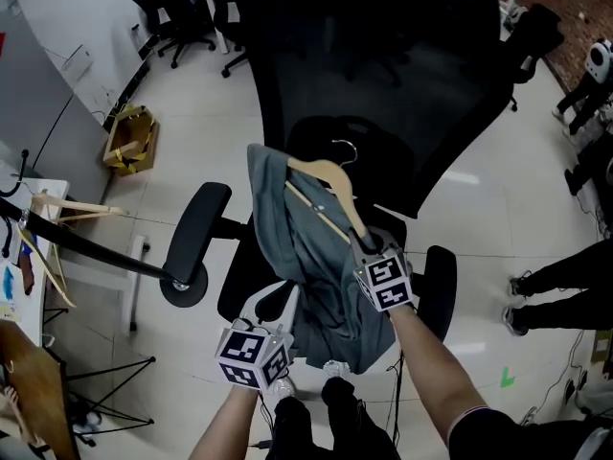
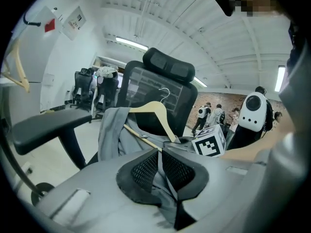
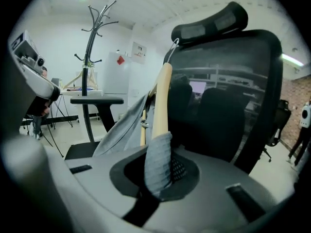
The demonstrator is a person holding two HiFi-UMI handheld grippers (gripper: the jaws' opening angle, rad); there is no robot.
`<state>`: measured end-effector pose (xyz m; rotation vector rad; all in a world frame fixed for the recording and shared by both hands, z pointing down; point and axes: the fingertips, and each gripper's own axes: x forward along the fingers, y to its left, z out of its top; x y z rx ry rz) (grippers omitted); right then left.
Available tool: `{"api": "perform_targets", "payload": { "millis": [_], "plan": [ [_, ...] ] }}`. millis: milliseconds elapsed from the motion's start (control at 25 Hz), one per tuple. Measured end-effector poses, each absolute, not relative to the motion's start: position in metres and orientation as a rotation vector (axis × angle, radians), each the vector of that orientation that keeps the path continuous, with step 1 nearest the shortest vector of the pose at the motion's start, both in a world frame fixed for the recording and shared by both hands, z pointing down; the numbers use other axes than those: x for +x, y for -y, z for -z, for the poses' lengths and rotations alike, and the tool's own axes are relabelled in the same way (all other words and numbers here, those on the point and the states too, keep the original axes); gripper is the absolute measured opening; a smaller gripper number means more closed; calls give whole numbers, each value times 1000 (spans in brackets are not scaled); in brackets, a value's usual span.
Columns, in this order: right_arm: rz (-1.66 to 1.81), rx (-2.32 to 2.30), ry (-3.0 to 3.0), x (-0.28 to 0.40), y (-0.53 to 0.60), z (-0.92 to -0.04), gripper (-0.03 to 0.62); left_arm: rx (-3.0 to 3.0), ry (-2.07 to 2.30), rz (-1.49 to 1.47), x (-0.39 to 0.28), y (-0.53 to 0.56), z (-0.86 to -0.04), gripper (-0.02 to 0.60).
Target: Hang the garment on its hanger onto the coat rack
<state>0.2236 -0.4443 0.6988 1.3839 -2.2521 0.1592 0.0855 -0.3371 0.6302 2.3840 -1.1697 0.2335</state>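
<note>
A grey garment (image 1: 316, 266) lies draped on a wooden hanger (image 1: 326, 175) over the seat of a black office chair (image 1: 383, 84). The hanger's metal hook (image 1: 347, 149) points toward the chair back. My right gripper (image 1: 362, 244) is shut on the hanger's near arm, with a fold of grey cloth pinched over the wood (image 3: 163, 96). My left gripper (image 1: 285, 322) is shut on the garment's lower part, and cloth shows between its pads (image 2: 146, 169). The coat rack (image 3: 87, 47) stands to the left, apart from the chair; in the head view its black pole (image 1: 86, 242) slants at the left edge.
Bare wooden hangers (image 1: 57, 214) hang on the rack. The chair's left armrest (image 1: 196, 223) lies between the garment and the rack's base (image 1: 182, 287). A cardboard box (image 1: 132, 140) sits on the floor at the far left. A person's legs (image 1: 560, 281) stand at the right.
</note>
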Motion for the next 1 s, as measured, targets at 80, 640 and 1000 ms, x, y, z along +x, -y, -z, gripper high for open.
{"api": "perform_targets", "payload": {
  "millis": [80, 640, 1000],
  "plan": [
    [-108, 1409, 2256, 226, 436, -671, 31, 2407, 1178, -222, 79, 333, -612, 29],
    [285, 1525, 2293, 206, 327, -446, 31, 2628, 1190, -43, 8, 272, -454, 5],
    [410, 1488, 2362, 176, 262, -349, 31, 2785, 1185, 23, -27, 237, -360, 5]
  ]
}}
